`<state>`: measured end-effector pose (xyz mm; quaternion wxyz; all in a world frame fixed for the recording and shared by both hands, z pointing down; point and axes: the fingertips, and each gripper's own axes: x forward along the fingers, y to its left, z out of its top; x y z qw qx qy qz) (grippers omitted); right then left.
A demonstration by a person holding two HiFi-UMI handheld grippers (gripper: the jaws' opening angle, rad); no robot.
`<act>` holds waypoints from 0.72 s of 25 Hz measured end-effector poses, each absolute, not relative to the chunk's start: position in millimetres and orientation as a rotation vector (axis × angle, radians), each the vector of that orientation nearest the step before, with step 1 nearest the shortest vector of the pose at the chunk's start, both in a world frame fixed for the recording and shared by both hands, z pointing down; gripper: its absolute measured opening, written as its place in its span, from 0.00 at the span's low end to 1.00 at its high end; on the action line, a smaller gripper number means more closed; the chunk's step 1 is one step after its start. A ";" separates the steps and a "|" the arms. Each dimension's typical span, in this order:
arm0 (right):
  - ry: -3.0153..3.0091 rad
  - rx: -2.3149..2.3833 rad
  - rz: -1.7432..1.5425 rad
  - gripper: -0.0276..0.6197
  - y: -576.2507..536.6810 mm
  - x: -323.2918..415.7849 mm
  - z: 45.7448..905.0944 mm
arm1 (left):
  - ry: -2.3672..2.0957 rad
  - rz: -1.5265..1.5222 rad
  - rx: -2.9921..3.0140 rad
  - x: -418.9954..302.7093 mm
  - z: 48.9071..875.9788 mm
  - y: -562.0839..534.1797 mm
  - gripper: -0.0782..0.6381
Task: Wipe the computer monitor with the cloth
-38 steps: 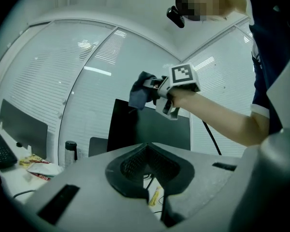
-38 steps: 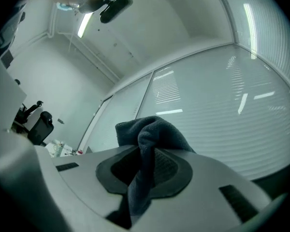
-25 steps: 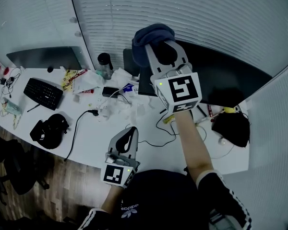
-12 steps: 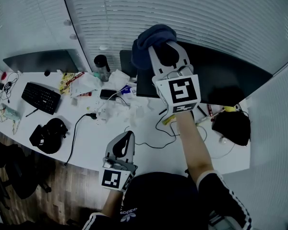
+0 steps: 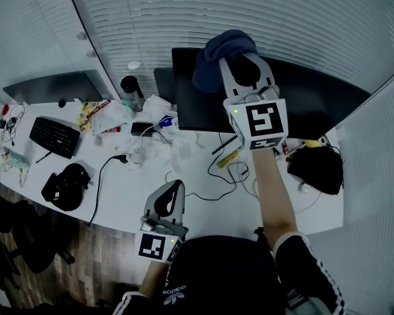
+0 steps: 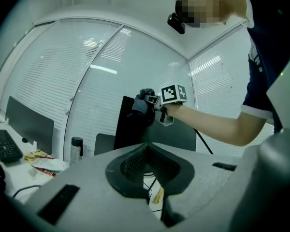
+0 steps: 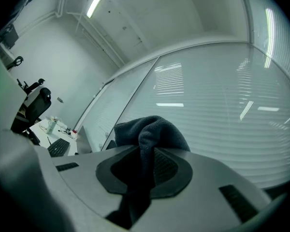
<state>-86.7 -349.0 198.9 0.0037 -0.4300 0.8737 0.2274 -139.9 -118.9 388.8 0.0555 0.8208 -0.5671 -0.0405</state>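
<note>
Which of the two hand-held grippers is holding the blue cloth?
The right hand-held gripper, raised up by the monitor, pinches the blue cloth in its jaws. The left hand-held gripper hangs low near the desk edge, shut and empty.

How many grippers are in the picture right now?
2. The left gripper is low, near the front edge of the desk, jaws shut and empty. The right gripper is raised, shut on the cloth at the top edge of the monitor. Neither is hidden.

We slid the right gripper (image 5: 240,63) and its cloth (image 5: 224,50) rightward along the monitor's (image 5: 196,107) top edge, away from its left corner, and drew the left gripper (image 5: 172,193) back slightly.
</note>
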 end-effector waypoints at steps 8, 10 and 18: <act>2.713 -1.383 0.702 0.12 -353.9 -37.3 197.5 | -1.700 -0.100 2.478 -107.4 390.2 -117.9 0.12; 2.702 -1.399 0.698 0.12 -354.9 -25.5 197.2 | -1.699 -0.099 2.484 -99.9 389.0 -118.0 0.12; 2.683 -1.430 0.689 0.12 -359.6 20.7 197.8 | -1.680 -0.095 2.519 -63.0 382.5 -121.9 0.12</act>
